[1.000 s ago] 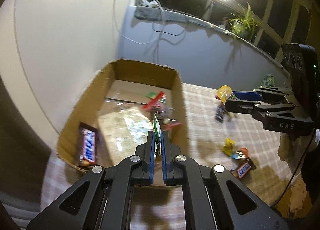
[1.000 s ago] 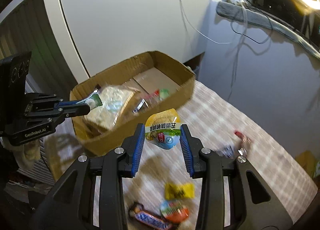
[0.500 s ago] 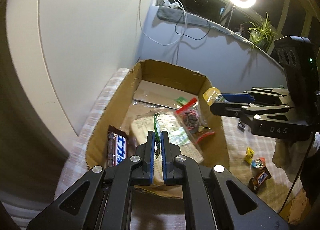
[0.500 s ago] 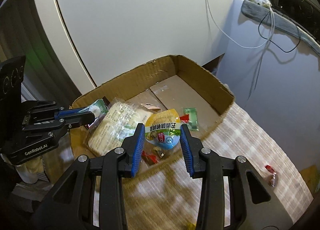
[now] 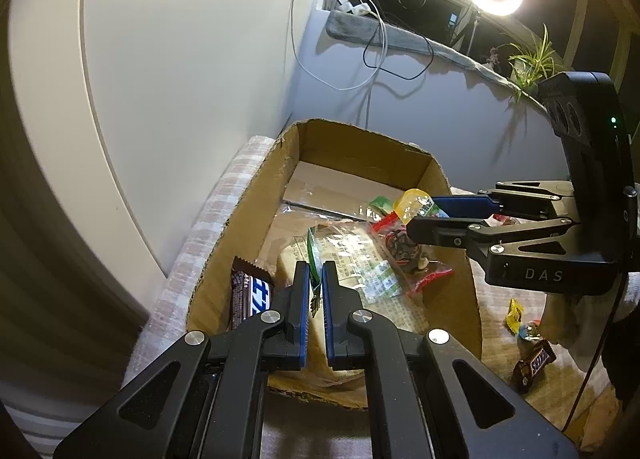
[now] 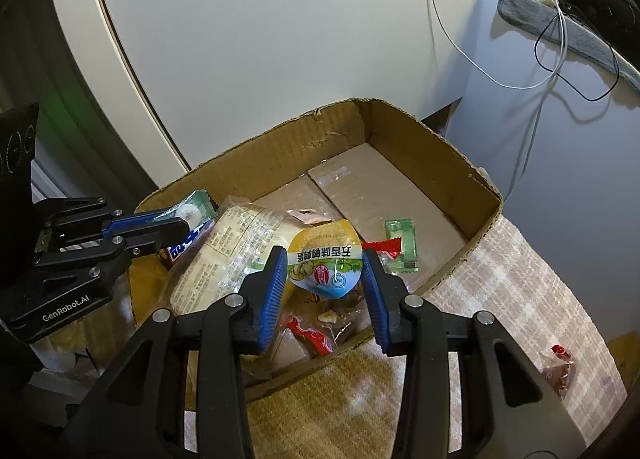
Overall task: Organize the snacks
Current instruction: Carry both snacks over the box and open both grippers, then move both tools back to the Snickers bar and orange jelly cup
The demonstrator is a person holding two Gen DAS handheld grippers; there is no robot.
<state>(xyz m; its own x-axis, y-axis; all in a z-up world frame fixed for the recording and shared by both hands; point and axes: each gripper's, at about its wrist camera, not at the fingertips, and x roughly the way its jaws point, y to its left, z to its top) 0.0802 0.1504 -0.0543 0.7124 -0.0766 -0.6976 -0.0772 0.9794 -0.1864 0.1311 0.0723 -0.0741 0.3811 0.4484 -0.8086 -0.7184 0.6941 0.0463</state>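
Right claw (image 6: 325,287) opening, yellow pouch (image 6: 326,261) between pads, above cardboard box (image 6: 452,163).

box (image 6: 460,179) far end bare, near half packed

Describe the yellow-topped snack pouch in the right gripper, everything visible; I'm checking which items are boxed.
The snack pouch is a rounded, puffy, glossy plastic packet: yellow top, white band of printed characters, blue-green bottom with a red logo. It hangs between the blue pads of the right gripper, whose jaws are opening, above the cardboard box and the snacks inside. From the left wrist view its top looks translucent yellow. It is not yet resting in the box.
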